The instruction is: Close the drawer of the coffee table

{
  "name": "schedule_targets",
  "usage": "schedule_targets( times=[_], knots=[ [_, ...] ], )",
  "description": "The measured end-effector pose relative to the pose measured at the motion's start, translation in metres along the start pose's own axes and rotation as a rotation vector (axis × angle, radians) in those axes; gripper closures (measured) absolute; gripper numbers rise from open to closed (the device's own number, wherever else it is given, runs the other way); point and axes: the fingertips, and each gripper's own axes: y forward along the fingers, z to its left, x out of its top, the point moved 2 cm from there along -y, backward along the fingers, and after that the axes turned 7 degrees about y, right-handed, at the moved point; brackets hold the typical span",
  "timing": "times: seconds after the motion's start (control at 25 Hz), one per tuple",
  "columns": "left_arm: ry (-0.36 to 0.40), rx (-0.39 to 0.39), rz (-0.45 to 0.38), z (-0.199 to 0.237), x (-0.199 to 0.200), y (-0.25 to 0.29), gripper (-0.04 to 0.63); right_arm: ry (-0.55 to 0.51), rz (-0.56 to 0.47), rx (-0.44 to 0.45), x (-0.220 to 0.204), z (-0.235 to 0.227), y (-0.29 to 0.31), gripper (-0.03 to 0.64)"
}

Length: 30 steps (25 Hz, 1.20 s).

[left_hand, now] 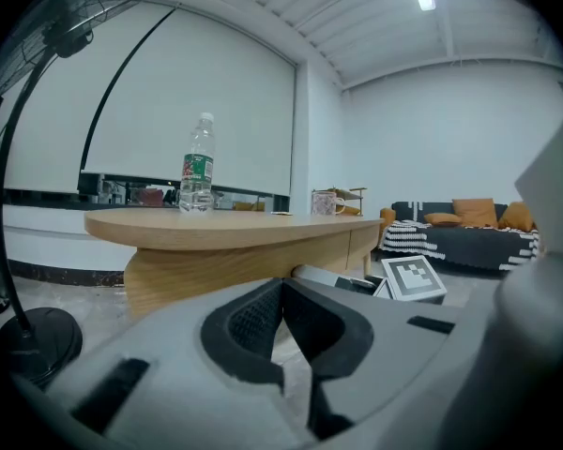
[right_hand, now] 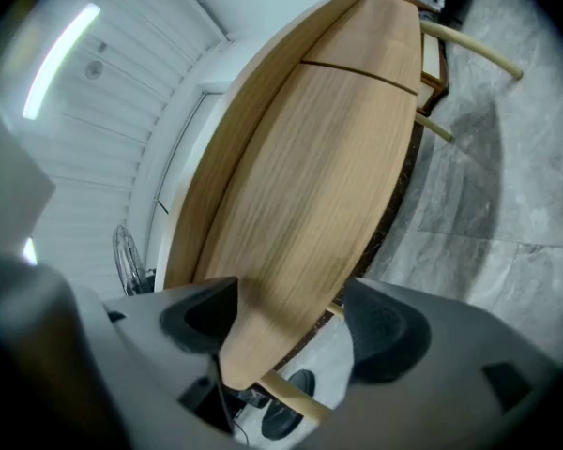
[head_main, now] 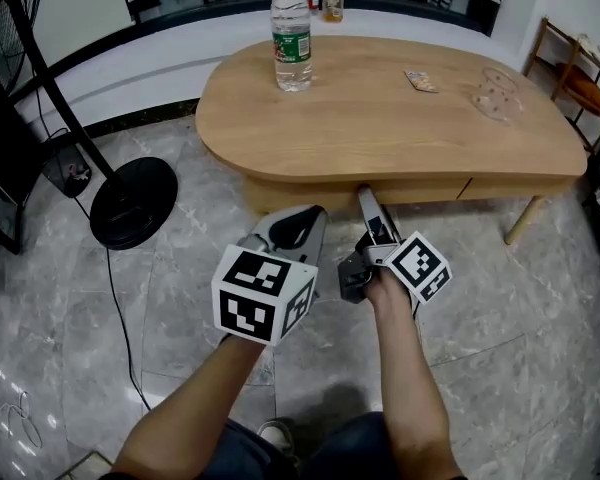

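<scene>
The oval wooden coffee table (head_main: 380, 108) stands ahead, and its drawer front (head_main: 420, 190) looks flush with the apron in the head view. My right gripper (head_main: 368, 208) reaches up to that apron, rolled on its side. In the right gripper view the drawer front (right_hand: 310, 176) fills the space between the jaws of the right gripper (right_hand: 291, 317), which are open, with a gap at the right pad (right_hand: 385, 336). My left gripper (head_main: 302, 223) hangs just left of it, short of the table. Its jaws (left_hand: 283, 293) are shut on nothing.
On the table stand a water bottle (head_main: 291, 33), a small packet (head_main: 420, 81) and a clear glass cup (head_main: 495, 93). A floor fan's black base (head_main: 133, 201) and cable lie at the left. A wooden rack (head_main: 575, 73) stands at the right, a sofa (left_hand: 469, 228) beyond.
</scene>
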Motion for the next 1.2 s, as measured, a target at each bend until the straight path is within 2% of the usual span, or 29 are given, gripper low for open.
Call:
schedule_targets(
  times=[0.16, 0.28, 0.48, 0.64, 0.84, 1.04, 1.2],
  knots=[
    [0.006, 0.009, 0.001, -0.011, 0.004, -0.006, 0.592, -0.092, 0.047, -0.023, 0.0, 0.011, -0.023, 0.312],
    [-0.01, 0.011, 0.024, -0.014, 0.01, -0.014, 0.592, -0.198, 0.115, -0.04, 0.006, 0.036, -0.04, 0.347],
    [0.006, 0.004, 0.067, -0.005, 0.064, -0.04, 0.592, -0.338, 0.182, -0.101, 0.041, 0.1, -0.058, 0.412],
    [0.008, -0.008, 0.1, 0.004, 0.132, -0.063, 0.592, -0.432, 0.251, -0.148, 0.067, 0.172, -0.05, 0.433],
    [-0.011, -0.014, 0.121, 0.019, 0.238, -0.093, 0.592, -0.546, 0.326, -0.162, 0.1, 0.288, -0.028, 0.455],
    [-0.008, -0.014, 0.103, 0.041, 0.358, -0.134, 0.594, -0.639, 0.377, -0.176, 0.132, 0.412, -0.007, 0.492],
    [0.023, -0.014, 0.063, 0.059, 0.448, -0.171, 0.594, -0.736, 0.397, -0.165, 0.155, 0.511, 0.015, 0.527]
  ],
)
